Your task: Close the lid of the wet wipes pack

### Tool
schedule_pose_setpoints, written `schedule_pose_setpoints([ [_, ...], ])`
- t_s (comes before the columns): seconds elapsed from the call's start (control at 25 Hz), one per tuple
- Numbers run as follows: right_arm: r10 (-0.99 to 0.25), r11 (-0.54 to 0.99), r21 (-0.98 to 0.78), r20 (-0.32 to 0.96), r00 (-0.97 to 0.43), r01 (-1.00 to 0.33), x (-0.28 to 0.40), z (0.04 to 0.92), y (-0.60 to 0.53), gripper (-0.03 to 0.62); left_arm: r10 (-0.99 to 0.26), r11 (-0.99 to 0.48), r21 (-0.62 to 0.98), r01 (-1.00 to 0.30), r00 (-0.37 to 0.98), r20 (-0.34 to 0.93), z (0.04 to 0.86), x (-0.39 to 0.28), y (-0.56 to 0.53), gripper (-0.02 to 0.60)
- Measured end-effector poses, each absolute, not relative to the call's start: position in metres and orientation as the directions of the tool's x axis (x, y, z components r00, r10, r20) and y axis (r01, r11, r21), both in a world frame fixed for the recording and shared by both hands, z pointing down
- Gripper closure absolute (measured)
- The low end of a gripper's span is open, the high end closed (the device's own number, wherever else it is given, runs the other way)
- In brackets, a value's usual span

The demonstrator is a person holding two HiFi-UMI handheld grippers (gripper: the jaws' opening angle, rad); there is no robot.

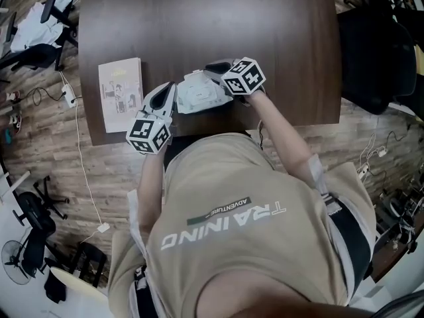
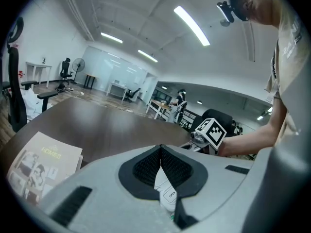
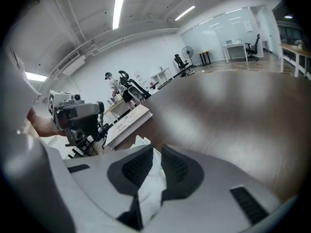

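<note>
A white wet wipes pack (image 1: 197,94) lies near the front edge of the dark brown table (image 1: 199,18). My left gripper (image 1: 171,99) holds its left side. In the left gripper view the left gripper (image 2: 161,155) is shut on a white flap of the pack (image 2: 168,194) printed "OPEN". My right gripper (image 1: 213,71) holds the pack's far right side. In the right gripper view the right gripper (image 3: 156,155) is shut on crumpled white pack film (image 3: 152,181). Each gripper also shows in the other's view, the right gripper (image 2: 210,132) and the left gripper (image 3: 77,114).
A thin booklet (image 1: 120,93) lies flat on the table left of the pack, also visible as the booklet (image 2: 41,166) and the booklet (image 3: 127,121). A black chair (image 1: 377,52) stands right of the table. Office chairs and cables (image 1: 40,38) sit on the floor at left.
</note>
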State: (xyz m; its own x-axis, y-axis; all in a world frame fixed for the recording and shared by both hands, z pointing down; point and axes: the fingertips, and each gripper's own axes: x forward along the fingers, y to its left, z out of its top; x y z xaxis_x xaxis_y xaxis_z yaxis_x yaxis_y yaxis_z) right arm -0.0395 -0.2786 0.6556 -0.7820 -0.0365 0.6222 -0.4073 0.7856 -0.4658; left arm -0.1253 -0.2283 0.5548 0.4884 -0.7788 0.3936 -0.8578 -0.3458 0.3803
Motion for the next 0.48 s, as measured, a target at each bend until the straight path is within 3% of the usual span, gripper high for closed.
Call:
schedule_pose_setpoints([
  [0.48, -0.125, 0.757, -0.434, 0.637, -0.761, -0.488, -0.032, 0.64, -0.256, 0.539, -0.774, -0.397, 0.392, -0.83, 0.532, 0.343, 0.546, -0.141, -0.215, 0.577],
])
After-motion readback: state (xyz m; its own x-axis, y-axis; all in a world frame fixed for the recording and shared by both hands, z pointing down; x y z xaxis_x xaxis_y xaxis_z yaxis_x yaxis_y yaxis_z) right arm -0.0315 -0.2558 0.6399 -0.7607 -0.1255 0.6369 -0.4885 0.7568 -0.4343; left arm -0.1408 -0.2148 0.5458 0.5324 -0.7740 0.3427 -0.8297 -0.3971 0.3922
